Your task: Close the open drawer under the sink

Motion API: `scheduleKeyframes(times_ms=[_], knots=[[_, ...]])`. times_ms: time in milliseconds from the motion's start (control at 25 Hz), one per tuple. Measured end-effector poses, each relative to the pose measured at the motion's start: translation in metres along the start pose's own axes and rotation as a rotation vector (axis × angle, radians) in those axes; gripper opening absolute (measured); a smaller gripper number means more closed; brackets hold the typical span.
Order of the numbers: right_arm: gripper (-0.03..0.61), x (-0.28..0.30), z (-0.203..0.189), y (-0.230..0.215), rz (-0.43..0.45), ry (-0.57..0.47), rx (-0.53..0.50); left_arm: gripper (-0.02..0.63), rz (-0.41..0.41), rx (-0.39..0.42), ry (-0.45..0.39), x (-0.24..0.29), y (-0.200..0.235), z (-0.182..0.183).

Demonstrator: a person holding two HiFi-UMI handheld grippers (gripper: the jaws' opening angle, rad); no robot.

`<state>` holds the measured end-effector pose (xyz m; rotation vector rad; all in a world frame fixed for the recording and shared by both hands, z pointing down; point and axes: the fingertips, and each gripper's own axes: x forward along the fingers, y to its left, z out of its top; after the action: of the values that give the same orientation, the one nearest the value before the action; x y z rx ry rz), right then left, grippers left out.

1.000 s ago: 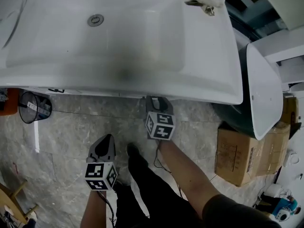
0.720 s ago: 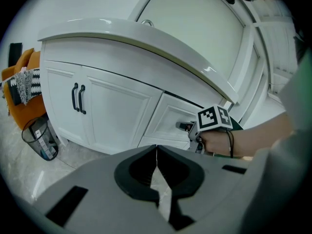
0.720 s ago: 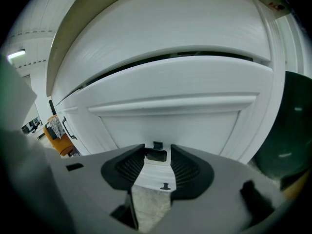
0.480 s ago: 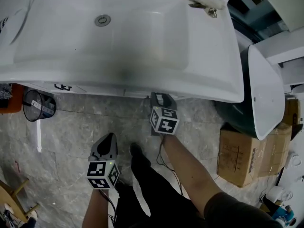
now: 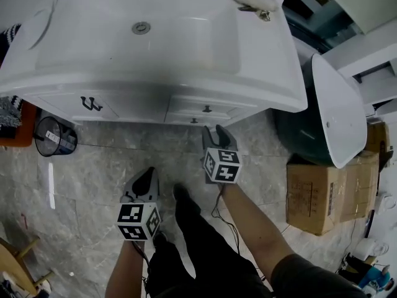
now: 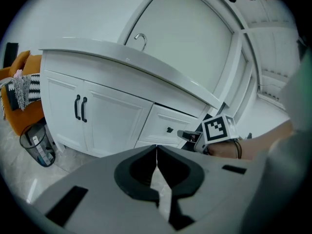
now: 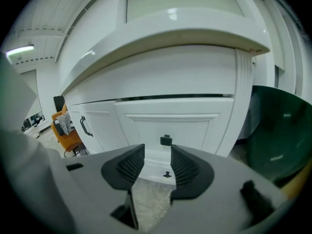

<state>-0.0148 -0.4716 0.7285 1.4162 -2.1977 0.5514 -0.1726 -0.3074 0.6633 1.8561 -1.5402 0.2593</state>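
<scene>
White panelled drawer w/ small black knob (image 5: 193, 108) sits under the white ceramic sink (image 5: 186, 42), at 12 o'clock from the right gripper (image 5: 214, 131). Its front looks about flush w/ the cabinet, so the task is prob. done. Only a thin dark seam along its top shows, so maybe a last nudge is left. Right gripper points at the knob, apart from it, fingers spread, nothing between. Left gripper (image 5: 149, 172) hangs at 7 o'clock from the right one, fingers pressed together, empty.
</scene>
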Motion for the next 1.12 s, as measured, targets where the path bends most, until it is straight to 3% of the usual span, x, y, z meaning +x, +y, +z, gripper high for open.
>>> scheduleKeyframes(times_ms=[400, 760, 920, 1120], knots=[[0.173, -0.146, 0.004, 0.047, -0.013, -0.069, 0.095, 0.015, -0.076, 0.050, -0.007, -0.116, -0.037, 0.000], [0.172, -0.291, 0.023, 0.124, 0.088, -0.131, 0.090, 0.015, -0.147, 0.089, -0.040, -0.226, -0.083, 0.004], [0.092, -0.352, 0.024, 0.137, 0.120, -0.154, 0.124, 0.015, -0.186, 0.105, -0.048, -0.256, -0.106, 0.002], [0.070, -0.406, 0.008, 0.129, 0.088, -0.157, 0.157, 0.015, -0.216, 0.111, -0.026, -0.278, -0.126, -0.013]])
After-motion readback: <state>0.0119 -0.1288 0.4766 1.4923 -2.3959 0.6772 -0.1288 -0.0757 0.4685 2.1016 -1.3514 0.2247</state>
